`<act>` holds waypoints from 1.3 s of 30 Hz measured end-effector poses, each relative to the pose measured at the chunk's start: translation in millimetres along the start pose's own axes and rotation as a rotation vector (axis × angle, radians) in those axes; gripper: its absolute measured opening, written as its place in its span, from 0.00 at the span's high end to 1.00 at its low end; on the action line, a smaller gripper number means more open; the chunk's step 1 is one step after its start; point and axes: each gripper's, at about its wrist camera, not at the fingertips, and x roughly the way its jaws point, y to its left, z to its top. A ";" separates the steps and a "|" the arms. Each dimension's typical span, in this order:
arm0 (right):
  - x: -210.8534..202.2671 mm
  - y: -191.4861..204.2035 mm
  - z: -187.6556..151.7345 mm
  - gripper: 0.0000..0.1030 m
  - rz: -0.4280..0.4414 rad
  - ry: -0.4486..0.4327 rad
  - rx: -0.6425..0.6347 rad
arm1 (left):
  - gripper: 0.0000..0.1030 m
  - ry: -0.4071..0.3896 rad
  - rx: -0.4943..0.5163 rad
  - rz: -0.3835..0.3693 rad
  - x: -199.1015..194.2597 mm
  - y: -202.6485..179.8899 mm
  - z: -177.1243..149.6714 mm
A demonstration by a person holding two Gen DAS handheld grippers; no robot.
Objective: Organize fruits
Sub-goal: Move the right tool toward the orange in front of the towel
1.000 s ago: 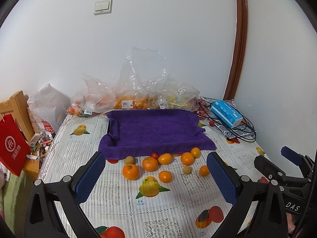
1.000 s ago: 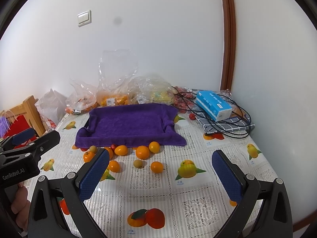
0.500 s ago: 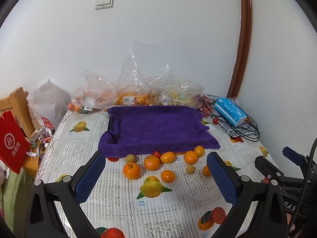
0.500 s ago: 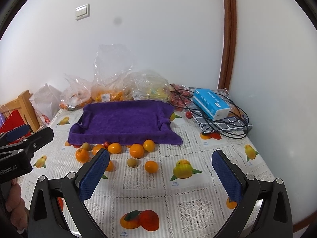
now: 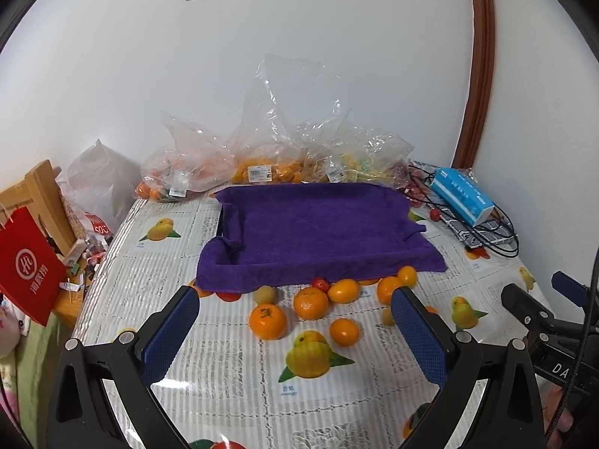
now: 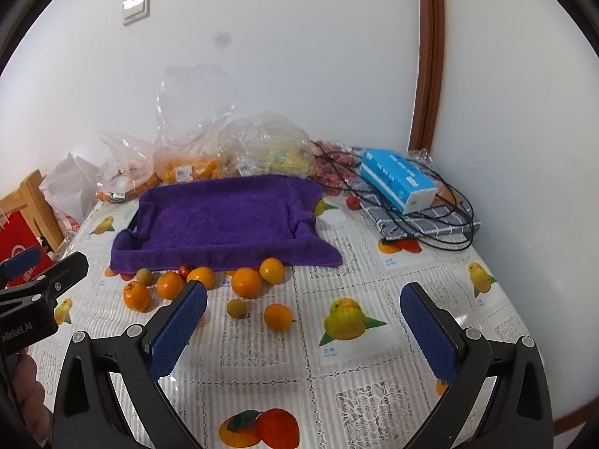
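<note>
On the surface [image 5: 232,381], just before the near edge of the purple towel-lined tray [image 5: 318,224]: loose fruits [image 5: 310,302] scattered in a small cluster, oranges, smaller orange ones, two dull green-brown ones and a tiny red one. Largest orange [image 5: 268,321] nearest the left side of the cluster, another small one [image 5: 344,332] lying apart toward the camera.

Left gripper [image 5: 295,340] hovering above the cloth, jaws wide apart, gripping nothing; cluster seen between and beyond the blue pads [image 5: 170,333], none touching. Right pad overlapping one dull fruit and one orange at the cluster's right end in view.

Right gripper [image 6: 303,329] likewise spread wide, gripping nothing; fruits [image 6: 245,281] beyond and toward its left pad [image 6: 178,331], one small orange [image 6: 277,316] and one dull fruit [image 6: 237,308] nearest, within the gap but farther off.

Behind the tray: clear plastic bags [image 5: 262,157] of more fruit against the wall. To the right: blue box [image 6: 398,181] on a checked cloth with black cables [image 6: 449,232].
</note>
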 end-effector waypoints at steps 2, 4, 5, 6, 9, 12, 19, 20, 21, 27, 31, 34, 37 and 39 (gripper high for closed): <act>7.6 1.9 0.7 0.01 0.011 0.019 -0.011 | 0.00 -0.005 0.002 -0.018 4.6 2.0 0.8; 14.2 5.9 0.4 0.01 0.023 0.022 -0.036 | 0.00 -0.014 -0.002 -0.021 8.0 3.2 1.0; 17.0 7.7 0.1 0.01 0.025 0.023 -0.048 | 0.00 -0.019 -0.006 -0.022 9.3 3.5 0.9; 19.5 9.5 -0.8 0.01 0.025 0.023 -0.058 | 0.00 -0.021 -0.006 -0.024 10.8 3.6 0.5; 26.8 11.9 -3.1 0.01 0.031 0.035 -0.066 | 0.00 -0.010 -0.004 -0.012 18.2 4.3 0.8; 36.3 10.9 -5.2 0.01 0.057 0.054 -0.055 | 0.00 -0.016 -0.002 -0.004 24.3 6.6 -1.0; 58.9 1.1 -14.8 0.02 0.044 0.047 -0.020 | 0.00 0.028 -0.008 0.006 46.5 15.6 -6.5; 62.0 0.2 -16.1 0.03 0.054 0.057 -0.015 | 0.00 0.036 -0.008 0.008 50.0 16.0 -7.4; 66.8 -1.5 -17.7 0.05 0.066 0.070 -0.007 | 0.00 0.047 -0.009 0.009 53.6 16.3 -8.4; 84.0 -9.4 -27.0 0.09 0.075 0.092 0.028 | 0.01 0.086 -0.013 0.015 70.6 21.1 -15.6; 89.5 -12.1 -31.5 0.09 0.051 0.081 0.019 | 0.01 0.113 -0.031 0.011 82.5 29.4 -23.2; 96.8 -10.3 -34.6 0.12 0.058 0.088 -0.004 | 0.01 0.143 -0.055 0.011 93.9 39.1 -29.3; 108.8 -6.0 -39.7 0.21 0.073 0.119 -0.020 | 0.03 0.163 -0.083 0.016 102.8 49.1 -36.1; 118.7 -2.6 -43.5 0.24 0.097 0.145 -0.022 | 0.04 0.170 -0.086 0.018 106.5 54.2 -40.0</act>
